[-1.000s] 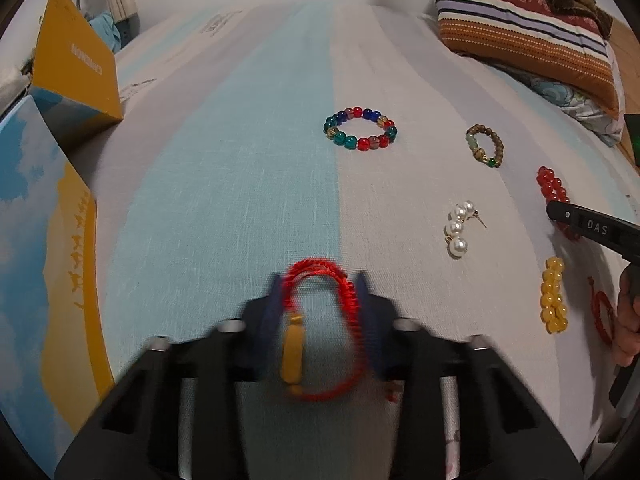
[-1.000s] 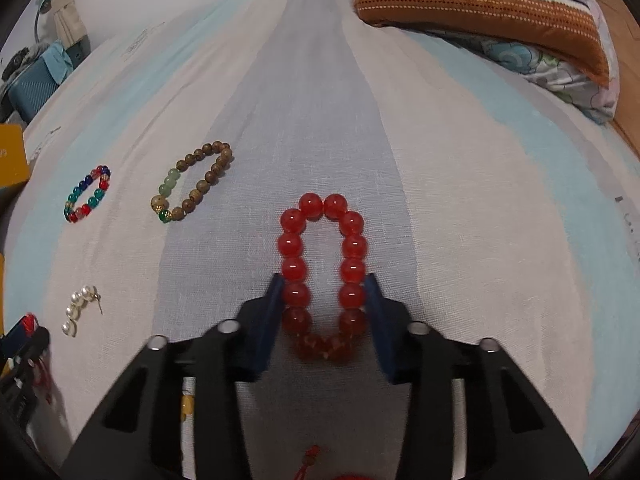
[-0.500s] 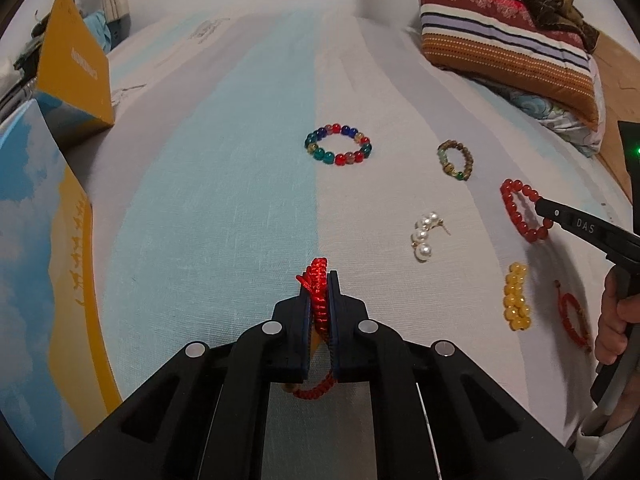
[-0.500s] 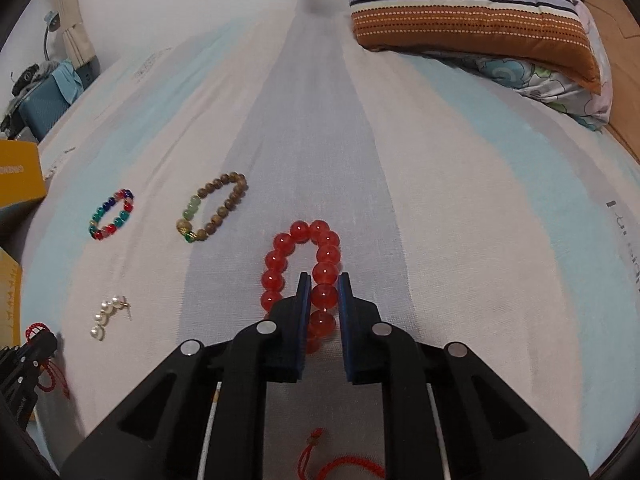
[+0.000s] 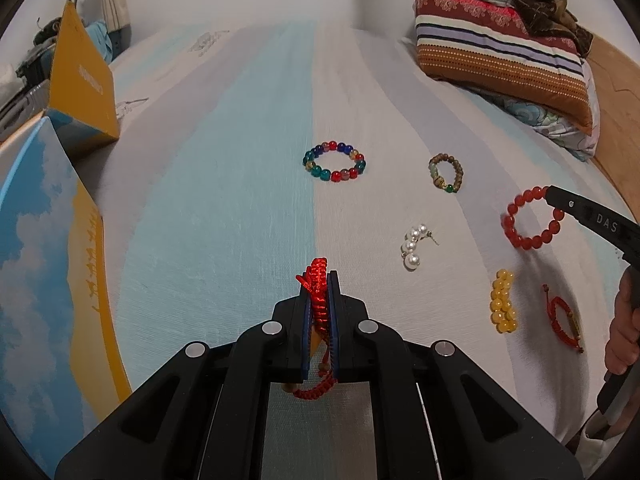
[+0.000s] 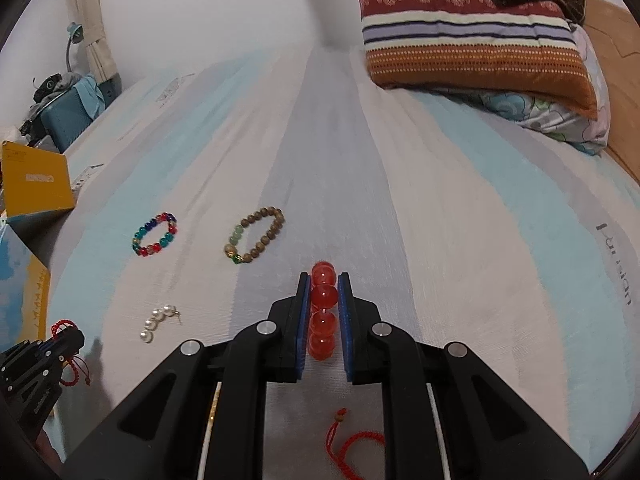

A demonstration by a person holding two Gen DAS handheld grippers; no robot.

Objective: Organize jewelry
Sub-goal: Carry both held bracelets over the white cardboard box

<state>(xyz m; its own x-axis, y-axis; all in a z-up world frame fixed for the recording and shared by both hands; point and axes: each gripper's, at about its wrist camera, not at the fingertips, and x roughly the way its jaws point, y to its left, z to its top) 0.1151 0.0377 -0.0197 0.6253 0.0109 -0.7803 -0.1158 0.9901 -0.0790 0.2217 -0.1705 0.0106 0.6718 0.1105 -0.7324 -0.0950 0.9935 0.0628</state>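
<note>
Far left: blue-and-yellow box (image 5: pixel 36 248) at the bed's edge, with a yellow carton (image 5: pixel 82 80) behind it. Both sit on the striped sheet (image 5: pixel 224 184).

Left gripper (image 5: pixel 319 280): jaws pressed together, pinching a red cord bracelet (image 5: pixel 319 300). The cord bunches up above the pads and a loop hangs below them, clear of the sheet. From the right wrist view the same gripper shows at lower left, cord dangling under it.

Centre, on the sheet: multicolour bracelet (image 5: pixel 335 162), lying flat in a ring. To its right, a wood bracelet (image 5: pixel 446 172) with a few green beads. Nearer the camera, between those two and the left gripper, a pearl earring (image 5: pixel 412 246) lies apart from everything else.

Right of the earring: yellow beads (image 5: pixel 503 302), doubled into a short row. Just beside them, a second cord bracelet (image 5: pixel 564 322), loose on the sheet.

Right gripper (image 6: pixel 324 280): jaws have just been closing and now clamp a red bead bracelet (image 6: pixel 323 312), one run of beads stacked between the blue pads. In the left wrist view the rest of the ring hangs free from the fingertips (image 5: pixel 558 198), off the sheet, its shadow below. A hand (image 5: pixel 624 336) grips the handle at the right edge.

Far right, back: striped pillow (image 5: pixel 500 60) on a floral one, with brown fabric heaped on top.
</note>
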